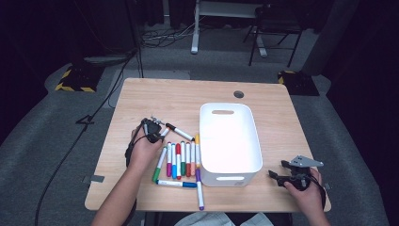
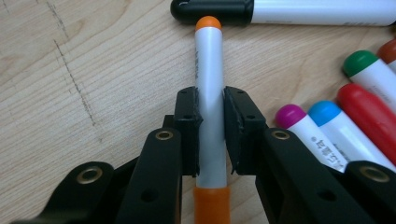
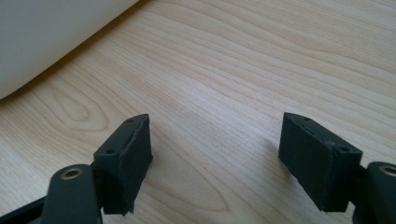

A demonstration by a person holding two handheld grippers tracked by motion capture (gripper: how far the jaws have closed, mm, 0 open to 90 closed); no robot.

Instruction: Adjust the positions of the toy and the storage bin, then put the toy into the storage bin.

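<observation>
- Looking down from the high view, we see the left gripper (image 1: 153,132) near the left edge of the wooden table (image 1: 155,96), at the far end of a loose row of felt markers (image 1: 181,160). A white plastic bin (image 1: 229,141) stands mid-table, just right of the row; it looks empty.
- The right gripper (image 1: 292,175) rests near the table's front right corner, right of the bin, away from the work.
- Judgement: the step in hand is lifting one marker clear for the bin. We would raise it straight up before swinging across, so its tip does not drag the black-capped marker (image 1: 180,132) lying across its far end.
- Left gripper view: the jaws are clamped on the orange marker (image 2: 209,93), pads pressing the smooth white barrel at about mid-length, orange cap towards the camera, rounded orange end plug pointing away.
- The plug sits just short of the black-capped marker (image 2: 212,11), touching or nearly so; we cannot tell which.
- The barrel is round and glossy, so it may roll or slip between flat pads; hold it level and keep the grip firm.
- Green, red, blue and magenta ends lie to the right on the pale grained wood.
- Right gripper view: the right gripper (image 3: 212,158) has its jaws wide apart over bare wood, nothing between them; the bin's matte, curved white wall (image 3: 51,32) shows at upper left.
</observation>
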